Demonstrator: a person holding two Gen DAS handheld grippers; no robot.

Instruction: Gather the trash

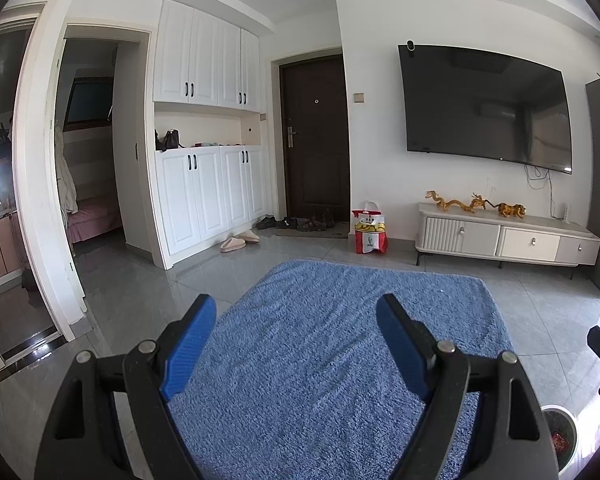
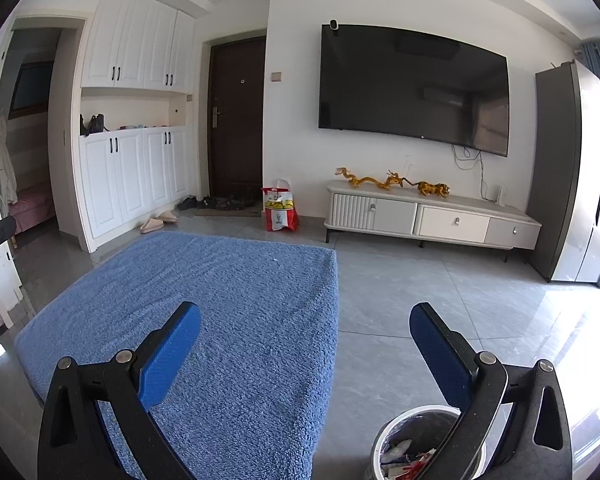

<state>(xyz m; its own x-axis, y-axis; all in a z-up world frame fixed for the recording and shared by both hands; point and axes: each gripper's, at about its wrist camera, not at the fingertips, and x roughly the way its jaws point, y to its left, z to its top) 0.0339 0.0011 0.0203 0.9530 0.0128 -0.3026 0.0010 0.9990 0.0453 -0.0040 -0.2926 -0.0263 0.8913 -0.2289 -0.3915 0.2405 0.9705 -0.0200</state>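
Trash here means mostly the red-and-white paper takeaway bag (image 2: 281, 210), standing upright on the grey tile floor (image 2: 440, 296) by the dark door, far ahead of both grippers, beyond the blue shaggy rug (image 2: 220, 300). The right gripper (image 2: 305, 322) and left gripper (image 1: 296, 316) both have jaws apart, holding nothing. The round bin with wrappers (image 2: 404, 448) sits just under the right one, so I judge that hand nearer for dropping.
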